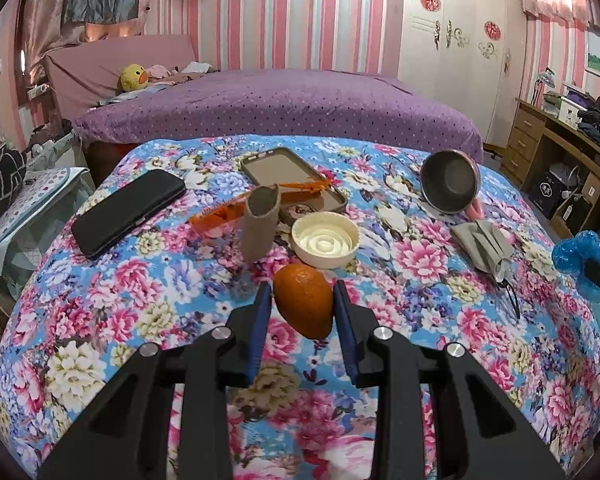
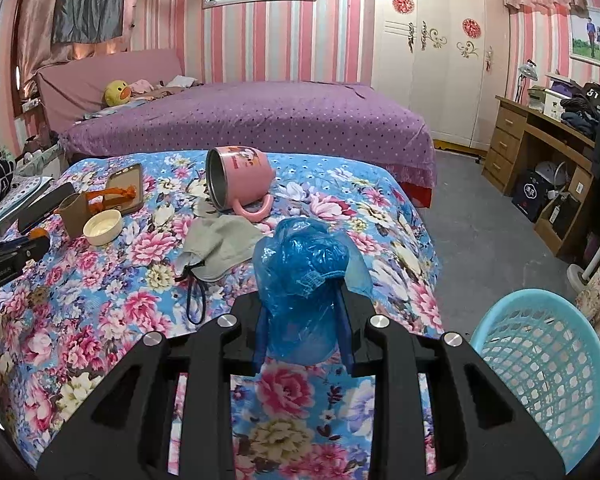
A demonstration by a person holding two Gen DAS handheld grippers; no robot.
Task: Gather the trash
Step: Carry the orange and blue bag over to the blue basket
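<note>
My left gripper (image 1: 302,286) is shut on an orange piece of fruit peel (image 1: 303,304), held just above the floral tablecloth (image 1: 140,320). My right gripper (image 2: 302,300) is shut on a crumpled blue plastic bag (image 2: 300,264); the bag hides its fingertips. A light blue mesh basket (image 2: 540,364) stands low on the right, beside the table. A cardboard tube (image 1: 260,226), a cream lid (image 1: 325,240) and an orange wrapper (image 1: 228,214) lie beyond the peel. In the left wrist view the blue bag (image 1: 576,254) shows at the right edge.
On the cloth lie a black phone (image 1: 128,210), a phone case (image 1: 292,178), a tipped pink mug (image 2: 240,178) and a grey face mask (image 2: 220,240). A purple bed (image 2: 260,124) stands behind the table, and a wooden desk (image 2: 540,148) at the right.
</note>
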